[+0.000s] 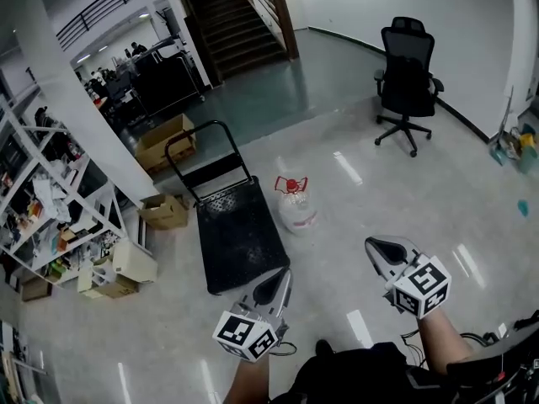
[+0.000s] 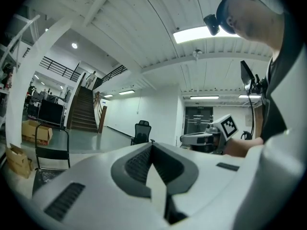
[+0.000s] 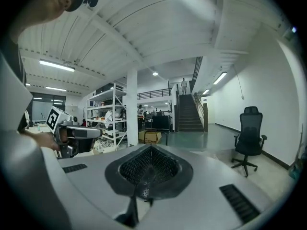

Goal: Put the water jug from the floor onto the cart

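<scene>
Glossy grey floor (image 1: 362, 192); staircase (image 1: 236, 19) at 12 o'clock, shelving (image 1: 42, 200) at 9, one office chair (image 1: 407, 78) at 1. One water jug (image 1: 295, 204) on floor, just beside one cart (image 1: 240, 234) (its 3 o'clock side). Your left gripper (image 1: 282, 278) and right gripper (image 1: 376, 245): jaws together, empty, well apart from jug.

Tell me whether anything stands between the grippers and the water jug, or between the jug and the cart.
Nothing visible. Only bare floor separates the left gripper and right gripper from the water jug, which stands beside the cart.
</scene>
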A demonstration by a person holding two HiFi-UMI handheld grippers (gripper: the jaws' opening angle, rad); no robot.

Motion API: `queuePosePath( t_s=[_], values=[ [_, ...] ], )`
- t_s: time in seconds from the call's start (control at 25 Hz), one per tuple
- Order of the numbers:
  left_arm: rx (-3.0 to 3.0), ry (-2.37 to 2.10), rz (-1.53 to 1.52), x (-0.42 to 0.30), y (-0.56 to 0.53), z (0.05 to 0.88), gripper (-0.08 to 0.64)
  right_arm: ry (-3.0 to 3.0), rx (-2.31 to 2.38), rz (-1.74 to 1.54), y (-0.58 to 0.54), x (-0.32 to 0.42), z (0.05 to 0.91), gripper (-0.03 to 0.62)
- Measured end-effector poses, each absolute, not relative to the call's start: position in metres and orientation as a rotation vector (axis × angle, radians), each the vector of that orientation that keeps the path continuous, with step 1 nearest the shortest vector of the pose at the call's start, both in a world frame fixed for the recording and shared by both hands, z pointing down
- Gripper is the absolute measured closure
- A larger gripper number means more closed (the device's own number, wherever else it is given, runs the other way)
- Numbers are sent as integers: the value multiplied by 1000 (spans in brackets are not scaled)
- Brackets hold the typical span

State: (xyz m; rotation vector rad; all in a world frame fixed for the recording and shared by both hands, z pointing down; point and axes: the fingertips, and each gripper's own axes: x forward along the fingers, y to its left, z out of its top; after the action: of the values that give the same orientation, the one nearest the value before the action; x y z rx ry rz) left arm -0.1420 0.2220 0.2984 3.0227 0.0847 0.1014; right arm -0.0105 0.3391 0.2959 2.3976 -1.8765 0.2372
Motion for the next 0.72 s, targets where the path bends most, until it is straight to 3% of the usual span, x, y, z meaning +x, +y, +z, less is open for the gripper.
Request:
queuePosePath(
  t_s=[0.4,0.72],
  values=[
    [2985,137,137,-88,158,312,560,-1864,2384,284,266,33,301,589],
    [3003,45,161,8,110,301,560,-1964,2364,293,201,138,303,589]
  ],
)
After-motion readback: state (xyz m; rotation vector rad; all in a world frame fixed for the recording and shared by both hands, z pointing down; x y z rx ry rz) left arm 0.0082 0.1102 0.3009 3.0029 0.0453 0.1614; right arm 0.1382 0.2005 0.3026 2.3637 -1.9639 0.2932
